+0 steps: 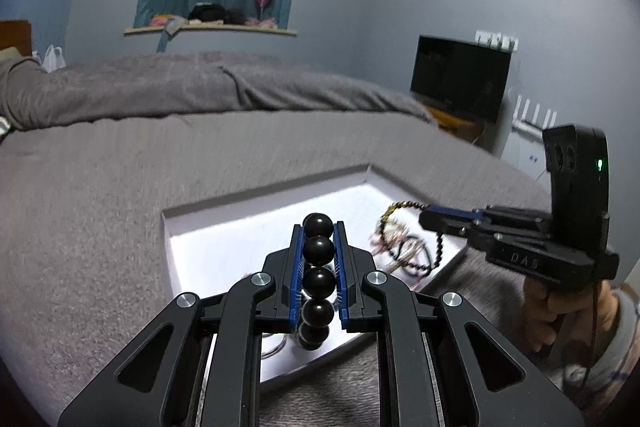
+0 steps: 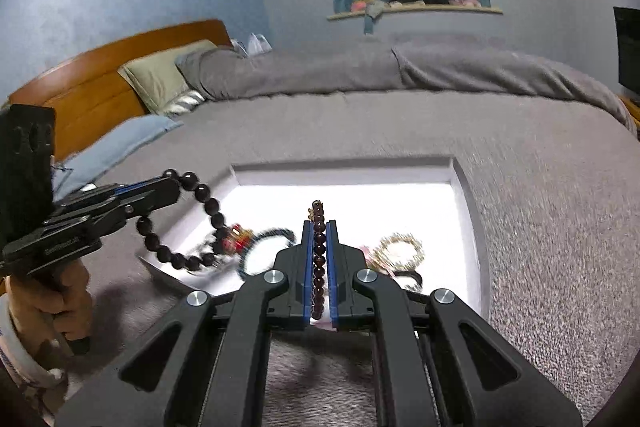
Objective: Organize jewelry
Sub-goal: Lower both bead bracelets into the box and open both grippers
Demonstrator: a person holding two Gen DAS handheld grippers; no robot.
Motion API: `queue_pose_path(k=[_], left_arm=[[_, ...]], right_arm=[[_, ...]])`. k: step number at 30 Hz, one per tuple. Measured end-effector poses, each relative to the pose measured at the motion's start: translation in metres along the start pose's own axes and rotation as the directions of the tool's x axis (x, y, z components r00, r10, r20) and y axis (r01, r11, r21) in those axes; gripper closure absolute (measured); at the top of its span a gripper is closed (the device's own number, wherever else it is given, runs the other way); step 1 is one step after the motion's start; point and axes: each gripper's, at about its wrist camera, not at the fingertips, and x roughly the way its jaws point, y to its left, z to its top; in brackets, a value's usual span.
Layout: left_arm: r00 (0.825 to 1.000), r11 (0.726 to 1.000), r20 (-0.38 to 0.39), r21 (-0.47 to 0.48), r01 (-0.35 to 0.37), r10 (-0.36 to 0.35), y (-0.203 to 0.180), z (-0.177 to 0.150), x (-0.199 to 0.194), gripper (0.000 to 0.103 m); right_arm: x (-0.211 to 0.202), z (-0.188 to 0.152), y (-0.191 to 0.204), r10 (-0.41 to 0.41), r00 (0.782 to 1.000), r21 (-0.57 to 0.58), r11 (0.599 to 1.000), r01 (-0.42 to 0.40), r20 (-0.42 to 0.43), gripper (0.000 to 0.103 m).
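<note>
Jaws clamp two bracelets: left gripper (image 1: 319,227) one big-bead bracelet (image 1: 318,281); right gripper (image 2: 319,225) one small-bead bracelet (image 2: 318,259).

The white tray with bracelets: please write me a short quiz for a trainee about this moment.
1. True or false: the left claw is shut on a bracelet of large black beads.
2. What does the right claw grip? A) a small-bead dark bracelet B) a ring C) nothing
3. Where does the white tray lie?

Key: 1 true; 2 A; 3 on the grey bed cover, with more bracelets still inside.
</note>
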Motion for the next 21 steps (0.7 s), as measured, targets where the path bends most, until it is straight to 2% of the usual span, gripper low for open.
queue_pose_path(k=[8,16,18,19,20,21], left_arm=[[0.998,0.999,-0.060,0.019,-0.035,0.036,0.002,-0.011,0.015,0.088],[0.994,0.998,-0.093,0.041,-0.057,0.061,-0.003,-0.016,0.020,0.088],[0.993,0.997,-0.097,0.043,-0.062,0.066,-0.003,-0.018,0.022,0.080],[0.993,0.997,-0.096,0.044,-0.067,0.071,-0.003,-0.019,0.021,0.068],[0.993,0.997,-0.094,0.043,-0.070,0.074,-0.003,-0.019,0.021,0.062],[0.993,0.997,-0.090,0.040,-0.069,0.072,-0.004,-0.018,0.020,0.049]], right_arm=[[0.012,-0.007,-0.013,-0.085,0.995,0.016,0.996,0.085,-0.051,0.097],[0.017,-0.010,-0.017,-0.126,0.990,0.024,0.991,0.128,-0.066,0.096],[0.018,-0.011,-0.017,-0.131,0.989,0.024,0.991,0.133,-0.071,0.095],[0.019,-0.011,-0.017,-0.132,0.989,0.023,0.991,0.134,-0.073,0.087],[0.019,-0.011,-0.017,-0.135,0.988,0.020,0.990,0.136,-0.074,0.080],[0.019,-0.011,-0.016,-0.138,0.988,0.016,0.990,0.140,-0.071,0.064]])
